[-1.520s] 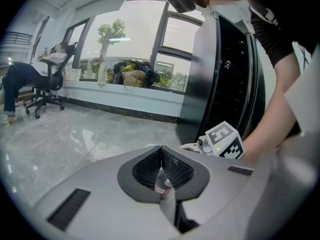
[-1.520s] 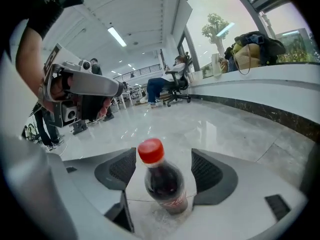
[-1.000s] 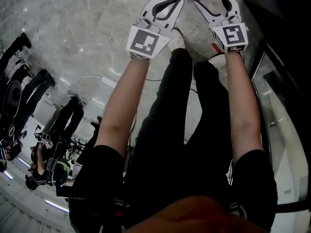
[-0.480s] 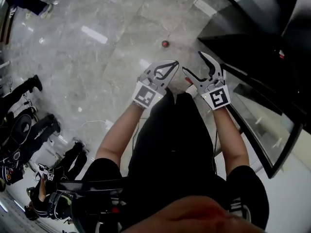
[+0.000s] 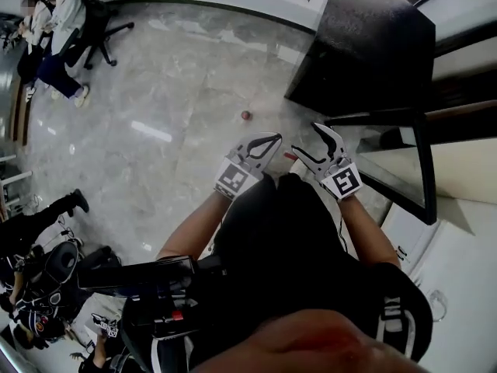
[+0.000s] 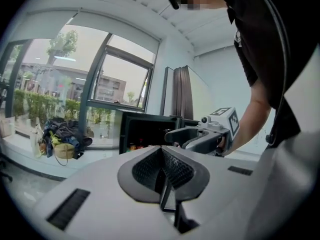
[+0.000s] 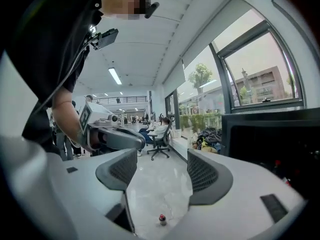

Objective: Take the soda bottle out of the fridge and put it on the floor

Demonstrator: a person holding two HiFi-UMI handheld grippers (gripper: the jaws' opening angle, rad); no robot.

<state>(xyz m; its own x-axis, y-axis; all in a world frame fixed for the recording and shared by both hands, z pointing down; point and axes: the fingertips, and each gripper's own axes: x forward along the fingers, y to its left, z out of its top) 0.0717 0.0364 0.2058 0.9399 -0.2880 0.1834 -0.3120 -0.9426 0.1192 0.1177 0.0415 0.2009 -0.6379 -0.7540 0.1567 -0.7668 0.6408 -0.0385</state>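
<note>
The bottle [image 5: 245, 116] is seen upright on the floor [image 5: 171, 84], just off the fridge [image 5: 365, 45]. The left tool [image 5: 273, 140] is closed (nothing gripped); the right tool [image 5: 307, 140] is open, empty.

open floor [image 5: 178, 76] round bottle [image 5: 245, 116], fridge [image 5: 365, 45] rt

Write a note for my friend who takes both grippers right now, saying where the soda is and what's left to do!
Left gripper: shut, empty.
Right gripper: open, empty.
The small dark red-capped soda bottle stands upright on the grey marble floor, apart from both grippers.
The black fridge has its door open.
Done: bottle out and set down.
Left: probably only shutting the fridge door.
</note>
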